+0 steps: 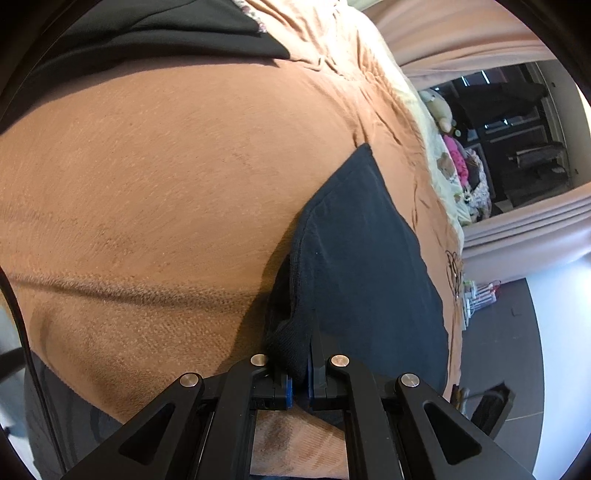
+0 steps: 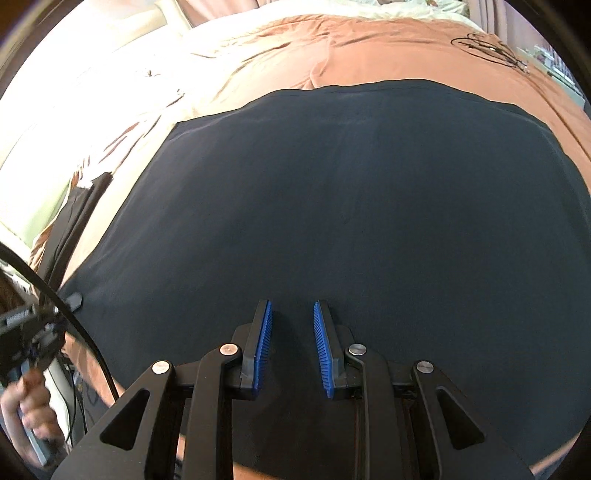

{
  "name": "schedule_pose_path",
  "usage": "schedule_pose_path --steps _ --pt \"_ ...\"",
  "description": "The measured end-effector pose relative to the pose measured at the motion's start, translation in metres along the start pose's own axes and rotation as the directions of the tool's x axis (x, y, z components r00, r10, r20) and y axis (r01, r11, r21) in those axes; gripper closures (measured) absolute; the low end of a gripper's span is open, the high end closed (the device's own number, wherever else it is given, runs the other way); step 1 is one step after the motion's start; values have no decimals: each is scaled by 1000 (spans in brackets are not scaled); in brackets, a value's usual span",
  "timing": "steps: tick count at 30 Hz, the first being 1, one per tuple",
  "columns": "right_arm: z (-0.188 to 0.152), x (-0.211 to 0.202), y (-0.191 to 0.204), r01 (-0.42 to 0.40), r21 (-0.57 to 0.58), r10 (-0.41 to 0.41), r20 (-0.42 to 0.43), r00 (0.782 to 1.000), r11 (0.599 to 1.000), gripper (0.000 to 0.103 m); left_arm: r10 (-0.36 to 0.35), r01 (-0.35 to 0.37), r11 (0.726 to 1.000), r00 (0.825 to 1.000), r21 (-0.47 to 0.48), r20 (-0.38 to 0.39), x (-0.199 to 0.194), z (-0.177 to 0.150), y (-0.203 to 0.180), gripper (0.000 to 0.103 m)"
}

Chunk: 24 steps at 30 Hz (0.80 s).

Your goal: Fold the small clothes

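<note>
Our left gripper (image 1: 300, 373) has its jaws clenched on a bunched edge of the dark garment (image 1: 354, 266); the cloth is wadded between the blue pads right at the bottom of the left wrist view, and from there it runs away toward 1 o'clock, flat on the brown blanket (image 1: 166, 184). We judge the pinch sits at a side edge or corner so that the edge can be lifted and carried across for a fold.

Our right gripper (image 2: 292, 339) has its jaws released, the ribbed blue pads (image 2: 264, 343) parted with nothing between them. It hangs low over the near part of the same garment (image 2: 351, 206), which fills most of that view from 9 o'clock round to 3 o'clock, spread smooth with its far hem straight at 12 o'clock. We cannot tell whether the fingertips touch the cloth. Held there, open and pointing across the fabric, it seems placed either to steady the sheet or to take its own edge while the left does the lifting.

At 8 o'clock in the right wrist view we see the left hand (image 2: 26, 410) gripping its tool at the garment's side, which matches the pinch.

Farther out, the blanket gives way to a pale sheet (image 2: 110, 92) at 11 o'clock, and a thin black cable (image 2: 487, 46) lies coiled at 1 o'clock, well apart from the garment. Another dark cloth (image 1: 147, 33) lies at 11 o'clock in the left wrist view.
</note>
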State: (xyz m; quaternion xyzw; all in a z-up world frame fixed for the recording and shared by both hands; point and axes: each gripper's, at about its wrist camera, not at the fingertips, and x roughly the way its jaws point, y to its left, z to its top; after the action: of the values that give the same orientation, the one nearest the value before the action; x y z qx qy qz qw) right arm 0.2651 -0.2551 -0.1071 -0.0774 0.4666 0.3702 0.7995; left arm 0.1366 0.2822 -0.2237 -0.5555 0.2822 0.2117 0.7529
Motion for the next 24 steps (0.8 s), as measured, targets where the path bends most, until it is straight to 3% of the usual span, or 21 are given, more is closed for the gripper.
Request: schedule_pose_path --steps 13,24 --pt "93 40 -11 97 5 -96 -30 995 995 83 3 -3 997 1000 -77 6 0 -4 8 99" --pt "153 87 -6 174 12 -173 -57 983 985 91 -4 3 994 1000 -106 -6 3 -3 13 99"
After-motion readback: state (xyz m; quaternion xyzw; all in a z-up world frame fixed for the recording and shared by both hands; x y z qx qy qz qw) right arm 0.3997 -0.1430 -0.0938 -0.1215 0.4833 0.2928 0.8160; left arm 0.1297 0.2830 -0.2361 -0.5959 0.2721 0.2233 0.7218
